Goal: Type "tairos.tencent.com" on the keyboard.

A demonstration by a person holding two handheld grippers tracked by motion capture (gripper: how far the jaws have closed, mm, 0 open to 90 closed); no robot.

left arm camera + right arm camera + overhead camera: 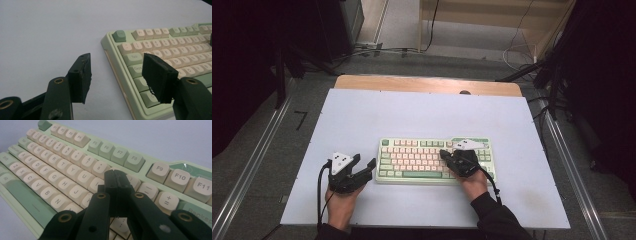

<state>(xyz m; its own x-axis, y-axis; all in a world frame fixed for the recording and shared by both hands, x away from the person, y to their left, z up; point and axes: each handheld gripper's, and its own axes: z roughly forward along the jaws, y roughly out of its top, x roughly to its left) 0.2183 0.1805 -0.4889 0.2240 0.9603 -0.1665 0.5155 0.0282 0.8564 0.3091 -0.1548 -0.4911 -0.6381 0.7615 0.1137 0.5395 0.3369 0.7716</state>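
A green and cream keyboard [422, 160] lies flat in the middle of the pale table [412, 115]. My left gripper [362, 165] rests on the table just left of the keyboard, open, with nothing between its fingers. In the left gripper view the left gripper [116, 75] frames the keyboard's left edge [120, 75]. My right gripper [445, 155] is over the keyboard's right half, shut and empty. In the right gripper view the right gripper [115, 176] has its tips pressed together, down on the keys [75, 170] of the upper letter rows near the number row.
The table's wooden far edge [427, 84] shows behind the pale top. Cables [387, 50] and dark stands [557, 75] lie on the floor beyond and to the sides. Metal rails [252, 165] run along both sides of the table.
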